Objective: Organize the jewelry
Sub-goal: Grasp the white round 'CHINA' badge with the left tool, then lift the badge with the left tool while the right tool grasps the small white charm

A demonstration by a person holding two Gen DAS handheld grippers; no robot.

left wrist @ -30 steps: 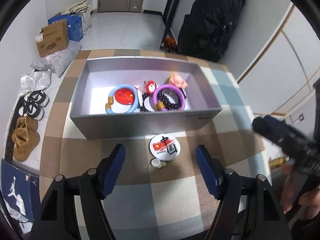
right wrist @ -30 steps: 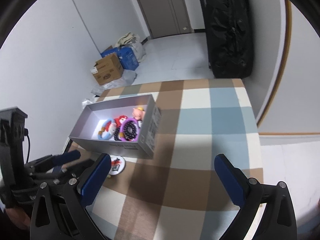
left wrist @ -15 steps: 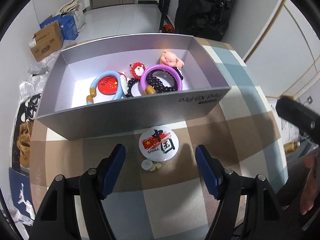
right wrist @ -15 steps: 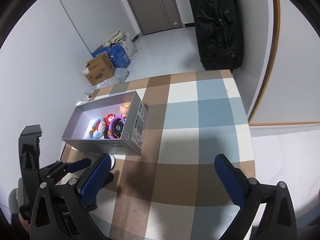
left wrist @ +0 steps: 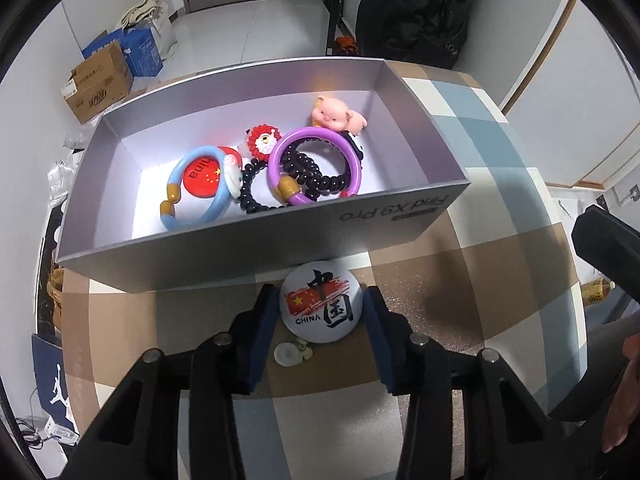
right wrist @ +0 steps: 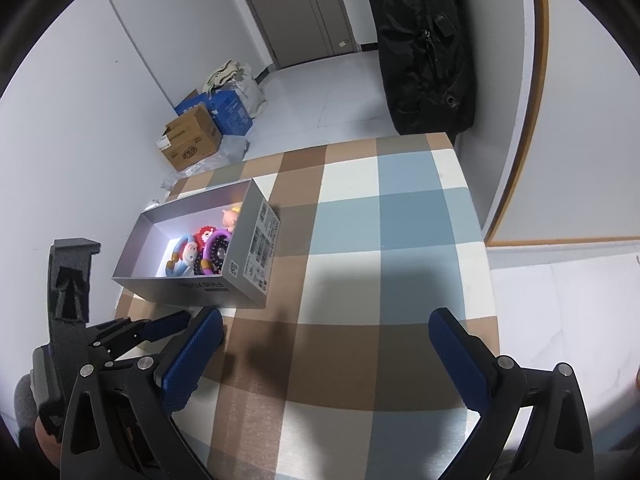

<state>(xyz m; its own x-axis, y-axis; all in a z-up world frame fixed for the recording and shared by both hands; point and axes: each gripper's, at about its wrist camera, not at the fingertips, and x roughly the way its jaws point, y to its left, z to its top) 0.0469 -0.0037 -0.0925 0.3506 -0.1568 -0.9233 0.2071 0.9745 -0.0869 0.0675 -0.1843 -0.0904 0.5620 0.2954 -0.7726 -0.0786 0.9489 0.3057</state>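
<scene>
A white round China badge (left wrist: 322, 306) lies on the checked tablecloth just in front of the grey box (left wrist: 248, 256). My left gripper (left wrist: 320, 314) points down over it and its jaws are closing, with the blue pads (left wrist: 266, 316) tight against both sides of the badge. A small pale earring (left wrist: 289, 352) lies just behind the badge. The box holds a blue bracelet (left wrist: 171, 178) around a red badge (left wrist: 202, 178), a purple bracelet (left wrist: 277, 156), black beads (left wrist: 320, 182), a Santa charm (left wrist: 262, 140) and a pink pig (left wrist: 334, 114). My right gripper (right wrist: 324, 356) hovers open over bare cloth, right of the box (right wrist: 256, 256).
The table (right wrist: 400, 216) ends close to the right and far sides. A black bag (right wrist: 424, 40) hangs beyond the far edge. Cardboard boxes (right wrist: 192, 140) and shoes sit on the floor to the left. A person's hand (left wrist: 624, 408) holds the right gripper at the right.
My left gripper came down and forward over the white badge, and its jaws narrowed from wide apart to tight against the badge's sides. The right gripper's view tilted slightly.
</scene>
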